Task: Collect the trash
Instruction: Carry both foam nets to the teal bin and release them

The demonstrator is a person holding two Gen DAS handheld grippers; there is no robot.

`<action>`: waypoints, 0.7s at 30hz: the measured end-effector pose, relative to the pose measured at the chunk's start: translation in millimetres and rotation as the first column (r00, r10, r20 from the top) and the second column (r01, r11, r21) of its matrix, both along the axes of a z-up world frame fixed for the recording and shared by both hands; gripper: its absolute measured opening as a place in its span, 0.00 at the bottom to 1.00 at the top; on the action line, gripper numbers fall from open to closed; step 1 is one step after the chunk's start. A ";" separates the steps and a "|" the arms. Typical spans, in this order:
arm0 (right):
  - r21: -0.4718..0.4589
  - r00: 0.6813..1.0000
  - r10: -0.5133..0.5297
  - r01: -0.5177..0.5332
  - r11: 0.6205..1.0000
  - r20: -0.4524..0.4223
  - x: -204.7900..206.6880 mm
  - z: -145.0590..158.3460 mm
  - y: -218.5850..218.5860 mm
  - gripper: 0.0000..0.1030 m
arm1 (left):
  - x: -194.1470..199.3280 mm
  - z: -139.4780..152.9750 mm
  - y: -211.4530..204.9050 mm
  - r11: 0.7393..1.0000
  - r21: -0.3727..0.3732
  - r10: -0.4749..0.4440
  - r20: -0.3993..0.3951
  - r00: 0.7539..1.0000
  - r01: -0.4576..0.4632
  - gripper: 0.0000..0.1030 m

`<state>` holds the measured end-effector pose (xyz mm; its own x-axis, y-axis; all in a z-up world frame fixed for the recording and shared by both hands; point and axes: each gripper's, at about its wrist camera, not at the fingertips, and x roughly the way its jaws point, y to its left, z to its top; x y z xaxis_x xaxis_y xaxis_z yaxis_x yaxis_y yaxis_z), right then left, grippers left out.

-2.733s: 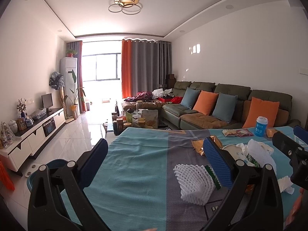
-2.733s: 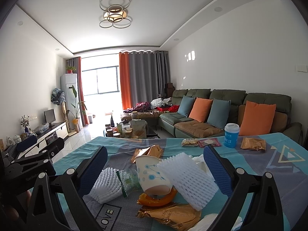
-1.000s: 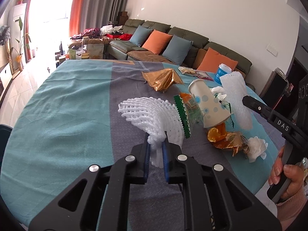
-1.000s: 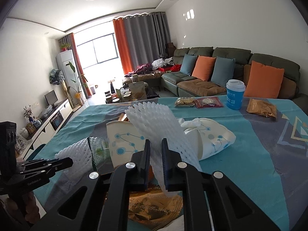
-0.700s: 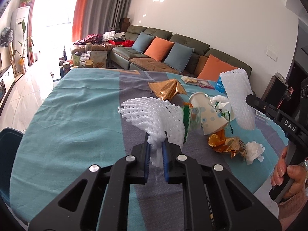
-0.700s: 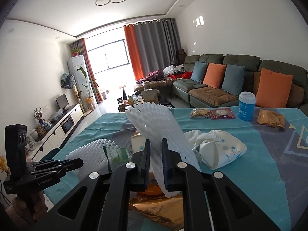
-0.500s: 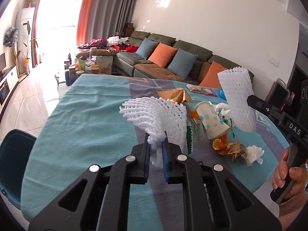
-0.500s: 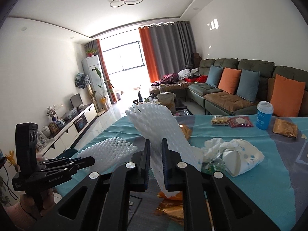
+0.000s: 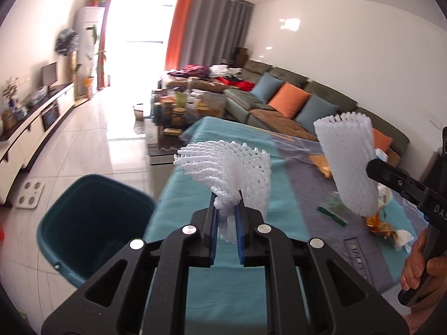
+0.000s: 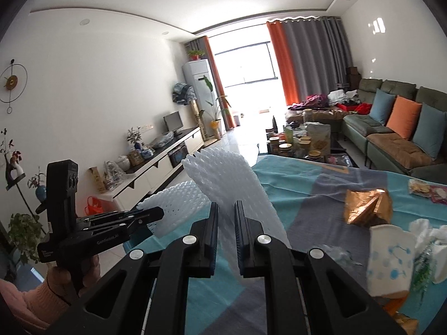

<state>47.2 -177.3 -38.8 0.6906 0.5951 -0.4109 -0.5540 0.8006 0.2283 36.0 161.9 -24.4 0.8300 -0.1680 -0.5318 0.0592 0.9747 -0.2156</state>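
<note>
My left gripper [image 9: 225,215] is shut on a white foam net [image 9: 226,167] and holds it in the air over the table's left edge. A dark teal bin [image 9: 92,223] stands on the floor just left of it. My right gripper [image 10: 225,215] is shut on a second white foam net sleeve [image 10: 234,184], also lifted; this sleeve shows in the left wrist view [image 9: 349,164]. The left gripper with its net [image 10: 173,209] shows at the left of the right wrist view.
On the teal and grey tablecloth [image 10: 301,195] lie a paper cup [image 10: 391,262], a gold wrapper [image 10: 366,206], white tissue [image 10: 427,234] and snack packets [image 10: 424,189]. A sofa [image 10: 391,128] and a cluttered coffee table [image 10: 301,142] stand behind. A TV cabinet [image 10: 156,164] lines the left wall.
Both grippers have swung left with their foam nets, off the trash pile towards the table's left edge. The teal bin has come into the left wrist view.
</note>
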 end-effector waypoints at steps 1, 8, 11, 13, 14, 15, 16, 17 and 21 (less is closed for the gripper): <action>0.004 1.000 0.027 -0.027 1.000 -0.006 3.6 0.8 10.6 0.10 | -1.5 -0.5 11.6 1.000 -0.003 0.027 -0.003 1.000 -0.027 0.11; 0.037 0.978 0.203 -0.201 0.979 -0.055 25.1 1.8 80.9 0.10 | -4.3 -10.6 91.2 0.979 -0.001 0.203 -0.047 0.978 -0.203 0.11; 0.052 0.961 0.265 -0.262 0.964 -0.082 35.8 -1.7 109.6 0.10 | -6.6 -18.3 119.3 0.967 0.008 0.254 -0.075 0.964 -0.254 0.11; 0.061 0.951 0.293 -0.288 0.956 -0.099 38.0 -2.8 128.9 0.10 | -8.0 -24.0 133.6 0.960 0.013 0.279 -0.092 0.956 -0.279 0.11; 0.069 0.943 0.313 -0.307 0.949 -0.111 41.0 -3.5 137.2 0.10 | -9.1 -26.8 139.9 0.957 0.017 0.291 -0.099 0.951 -0.291 0.11; 0.073 0.938 0.323 -0.316 0.946 -0.122 44.8 -4.6 143.4 0.10 | -11.8 -30.3 146.2 0.954 0.016 0.299 -0.107 0.948 -0.299 0.11; 0.080 0.932 0.337 -0.329 0.941 -0.133 47.5 -5.6 151.3 0.10 | -12.1 -32.9 151.3 0.951 0.018 0.307 -0.115 0.945 -0.307 0.11; 0.089 0.923 0.356 -0.346 0.934 -0.147 50.4 -7.2 158.7 0.10 | -13.8 -35.8 154.0 0.948 0.022 0.316 -0.122 0.941 -0.316 0.11; 0.126 0.894 0.395 -0.376 0.918 -0.210 64.5 -19.5 183.8 0.10 | -12.5 -47.4 164.5 0.942 0.027 0.334 -0.152 0.930 -0.334 0.11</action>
<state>111.7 6.5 -58.4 0.2946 0.8328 -0.4687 -0.7408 0.5089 0.4385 23.4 326.4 -71.8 0.7471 0.1058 -0.6562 -0.3037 0.9326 -0.1953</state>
